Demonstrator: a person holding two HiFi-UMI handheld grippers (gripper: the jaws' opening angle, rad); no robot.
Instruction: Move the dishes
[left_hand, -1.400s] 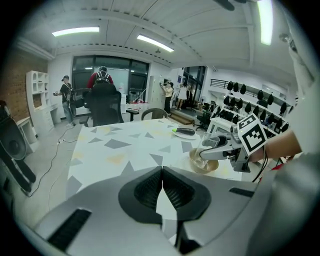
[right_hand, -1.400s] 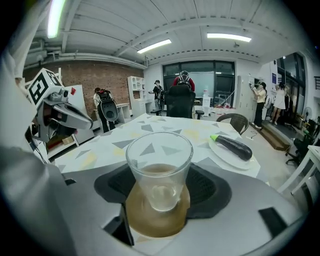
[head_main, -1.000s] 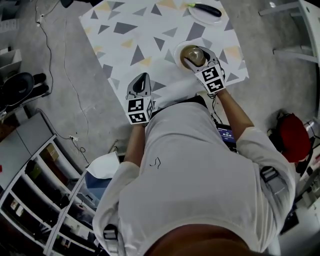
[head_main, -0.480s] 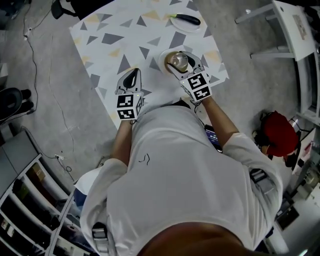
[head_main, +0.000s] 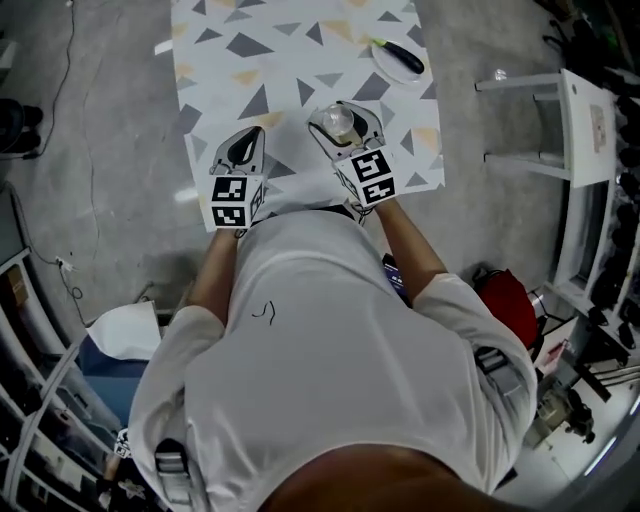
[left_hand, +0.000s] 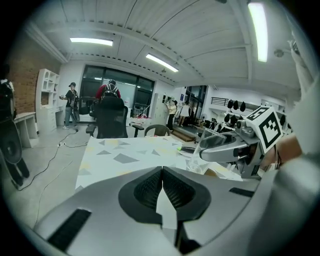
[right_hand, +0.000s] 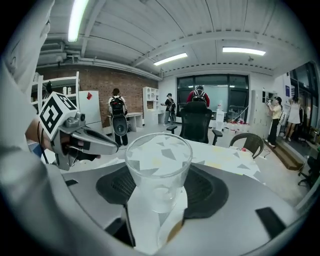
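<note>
A clear glass cup (right_hand: 158, 169) stands upright between the jaws of my right gripper (head_main: 345, 124), which is shut on it, above the near edge of the table (head_main: 210, 70) with the triangle-patterned cloth. The cup (head_main: 340, 122) shows from above in the head view, and the left gripper view has the cup (left_hand: 201, 159) at its right. To the left, my left gripper (head_main: 243, 148) is shut with nothing in it, its jaws pressed together in the left gripper view. A small white plate (head_main: 392, 66) with a dark knife (head_main: 402, 56) lies at the table's far right.
A white stand (head_main: 578, 120) is to the right of the table. A black office chair (right_hand: 196, 121) and a rounded chair (right_hand: 248, 143) stand at the table's far end. People stand farther back in the room. Shelves run along the left.
The head view has swung, so the table now lies straighter and higher in frame. Both grippers keep their places at the near edge, the right one holding the cup throughout.
</note>
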